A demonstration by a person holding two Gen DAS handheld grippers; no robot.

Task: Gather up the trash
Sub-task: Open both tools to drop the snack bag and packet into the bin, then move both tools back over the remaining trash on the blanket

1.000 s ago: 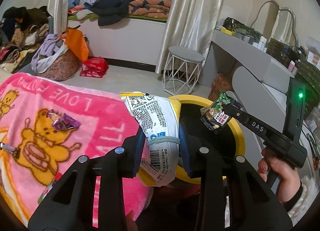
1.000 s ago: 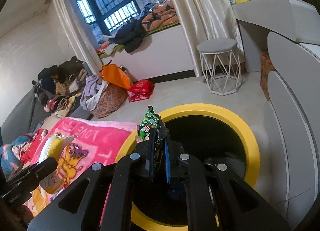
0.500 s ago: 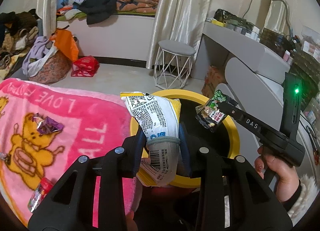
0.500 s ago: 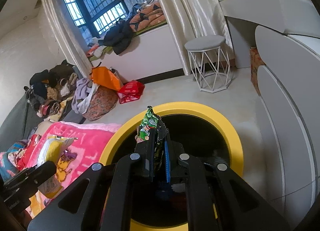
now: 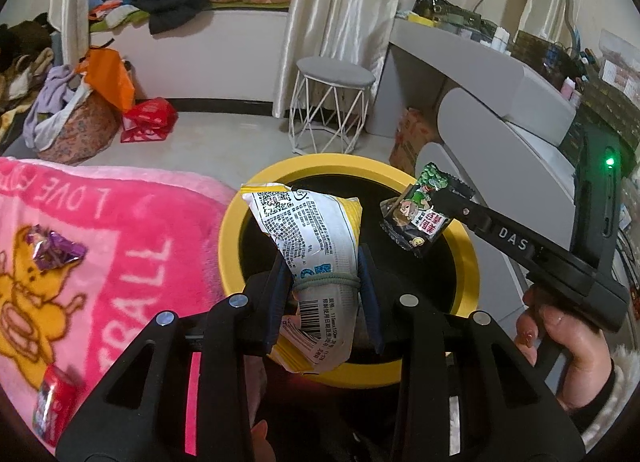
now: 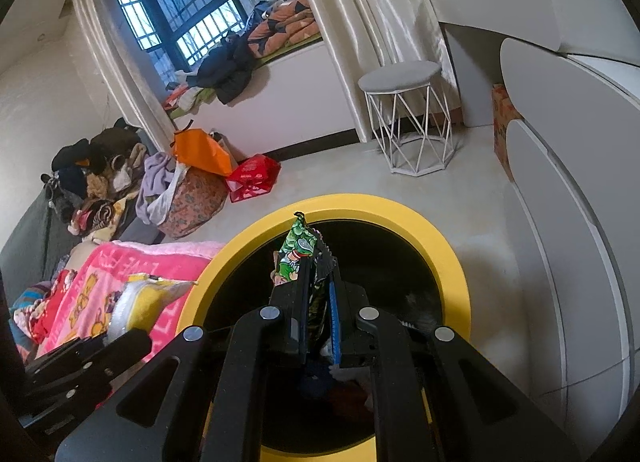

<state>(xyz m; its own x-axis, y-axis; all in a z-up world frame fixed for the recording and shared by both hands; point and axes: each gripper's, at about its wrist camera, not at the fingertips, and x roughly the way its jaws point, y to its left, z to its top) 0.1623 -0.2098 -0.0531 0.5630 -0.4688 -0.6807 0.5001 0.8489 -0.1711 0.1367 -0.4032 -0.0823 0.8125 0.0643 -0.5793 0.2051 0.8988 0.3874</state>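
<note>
1. Left gripper (image 5: pixel 324 282) is clamped on a yellow-and-white snack bag (image 5: pixel 316 246). The bag is crinkly printed film with a barcode, pinched at its waist where a grey-green band wraps it. Its top fans out above the pads and its tail hangs below.
2. Right gripper (image 6: pixel 318 302) has its jaws nearly together on a small green-and-black wrapper (image 6: pixel 306 258), a flat glossy foil with a serrated edge, standing upright out of the fingertips.
3. Both pieces hang over or at the mouth of the bin (image 5: pixel 240 229), which is round with a smooth yellow rim and a dark liner. The snack bag sits above the near-left rim; the small wrapper is over the opening, right side.
4. Judgement, drop step: get the bag fully inside the rim line before letting go, because its hanging tail could catch the edge. Light film may cling to the pads, so open wide.
5. Trash still out: a purple foil wrapper (image 5: pixel 56 252) and a red packet (image 5: pixel 54 398) lie well apart on the fluffy pink blanket (image 5: pixel 132 229) beside the bin.
</note>
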